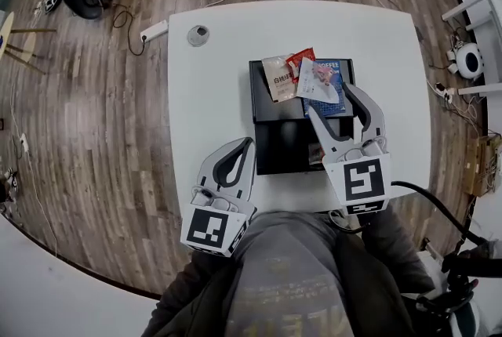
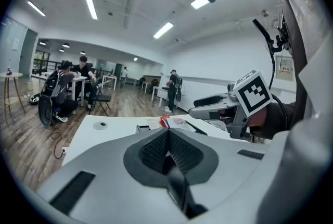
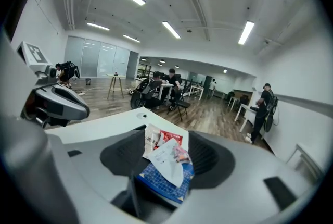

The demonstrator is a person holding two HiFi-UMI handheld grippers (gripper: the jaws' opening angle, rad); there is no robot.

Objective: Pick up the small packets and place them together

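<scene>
Small packets (image 1: 302, 77) lie heaped just ahead of our right gripper (image 1: 329, 98); its jaws are spread wide and grip nothing. We note the blue packet (image 1: 333, 92) lowest, its long axis running away from us. The white packet (image 1: 318, 82) lies across it, one corner pointing back at the jaws. The tan packet (image 1: 278, 78) and red packet (image 1: 300, 61) sit far-left. All rest on a black tray (image 1: 267, 110) on the white table (image 1: 204, 92). Our left gripper (image 1: 249, 143) hangs nearer us, jaws pressed together, empty.
</scene>
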